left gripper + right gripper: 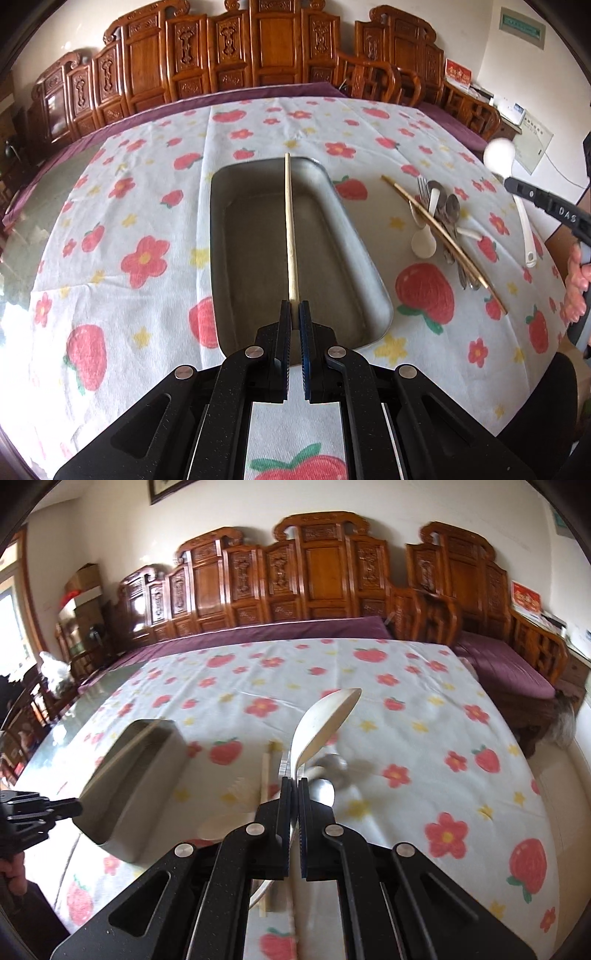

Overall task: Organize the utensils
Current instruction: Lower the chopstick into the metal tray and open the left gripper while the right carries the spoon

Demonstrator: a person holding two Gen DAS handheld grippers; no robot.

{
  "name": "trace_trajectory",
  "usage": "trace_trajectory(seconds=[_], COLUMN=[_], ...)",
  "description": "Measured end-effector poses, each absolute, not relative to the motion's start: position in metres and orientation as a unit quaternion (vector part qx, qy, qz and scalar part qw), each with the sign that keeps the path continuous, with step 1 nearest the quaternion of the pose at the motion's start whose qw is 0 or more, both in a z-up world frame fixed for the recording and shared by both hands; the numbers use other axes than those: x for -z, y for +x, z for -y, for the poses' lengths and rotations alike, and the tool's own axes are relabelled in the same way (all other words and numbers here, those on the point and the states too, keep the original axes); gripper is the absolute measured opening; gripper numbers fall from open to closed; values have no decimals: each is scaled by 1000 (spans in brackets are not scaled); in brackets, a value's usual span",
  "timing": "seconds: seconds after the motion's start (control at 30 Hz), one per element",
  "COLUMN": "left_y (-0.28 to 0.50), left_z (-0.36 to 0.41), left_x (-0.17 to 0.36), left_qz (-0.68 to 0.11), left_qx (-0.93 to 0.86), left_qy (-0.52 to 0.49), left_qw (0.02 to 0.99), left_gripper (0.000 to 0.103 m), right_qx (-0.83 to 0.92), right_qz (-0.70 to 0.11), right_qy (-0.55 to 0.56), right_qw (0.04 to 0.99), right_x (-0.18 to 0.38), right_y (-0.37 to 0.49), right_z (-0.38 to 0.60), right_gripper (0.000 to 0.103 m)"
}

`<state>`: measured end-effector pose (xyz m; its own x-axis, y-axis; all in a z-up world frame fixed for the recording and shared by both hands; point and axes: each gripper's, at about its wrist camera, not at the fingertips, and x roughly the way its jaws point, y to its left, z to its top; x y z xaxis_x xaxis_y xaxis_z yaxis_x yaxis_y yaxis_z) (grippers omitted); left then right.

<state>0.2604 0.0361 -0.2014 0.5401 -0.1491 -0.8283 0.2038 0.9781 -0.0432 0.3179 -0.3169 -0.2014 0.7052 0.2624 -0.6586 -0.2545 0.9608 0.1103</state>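
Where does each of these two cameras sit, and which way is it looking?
Left wrist view: rides the left claw, looking down over a held chopstick at the metal tray; a hand shows at right.
Right wrist view: rides the right claw, looking across the table past a held white spoon; the left claw shows at left.
Shared: tray, utensil pile, strawberry tablecloth, carved bench.

Both wrist views look steeply down, close over the tablecloth (pixel 110 221); both show the tray (pixel 255 236).

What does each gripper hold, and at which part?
Left gripper: pale wooden chopstick, by one end. Right gripper: white plastic spoon, by its handle.
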Motion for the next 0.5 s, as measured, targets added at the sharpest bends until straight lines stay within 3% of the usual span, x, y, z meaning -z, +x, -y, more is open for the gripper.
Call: trace_trajectory(seconds=[0.4,0.5], left_y=[262,264], left_z=[-45,-50], left_x=[198,195], left_qz=[-451,-445], left_qx=[112,109], left_qy=[-3,-12], left_qw=[885,889], left_gripper=[6,18], right_qx=[-197,-211], right_qz=[-356,-357], right_qy=[-31,-39], right_qw=[913,909], right_x=[187,185], right_y=[312,313], right_z=[247,227], right_gripper=[5,5])
